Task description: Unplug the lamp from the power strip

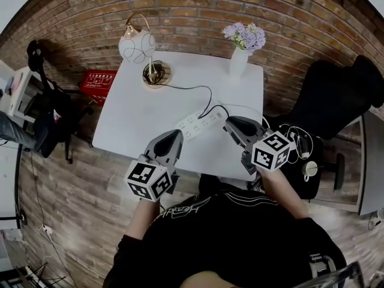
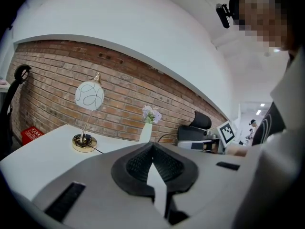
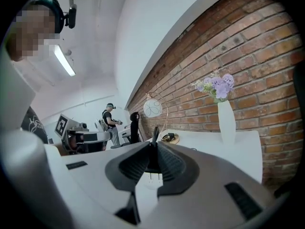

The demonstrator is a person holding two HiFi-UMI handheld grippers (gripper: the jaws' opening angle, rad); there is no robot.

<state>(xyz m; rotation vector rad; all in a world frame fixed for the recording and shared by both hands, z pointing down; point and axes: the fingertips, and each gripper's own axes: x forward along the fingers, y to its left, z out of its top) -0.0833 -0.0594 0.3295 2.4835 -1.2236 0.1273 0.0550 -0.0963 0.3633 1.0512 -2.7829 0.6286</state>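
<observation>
I was at the gripping step. My right gripper (image 3: pixel 153 151) had its jaws drawn narrow around a dark upright piece that I took for the lamp's plug (image 3: pixel 154 136). The white power strip (image 1: pixel 198 123) lay just beneath and ahead of its tips. I could not tell whether the prongs were seated or already free. As I judged it, the next move called for a straight pull up and back toward me, with the strip kept from lifting.

My left gripper (image 2: pixel 152 149) hung closed and empty near my edge of the white table (image 1: pixel 138 113). The lamp (image 1: pixel 137 45) stood far ahead and to the left, its cord (image 1: pixel 192 89) trailing back to the strip. A vase (image 1: pixel 239 62) stood ahead against the brick wall (image 1: pixel 192 11).
</observation>
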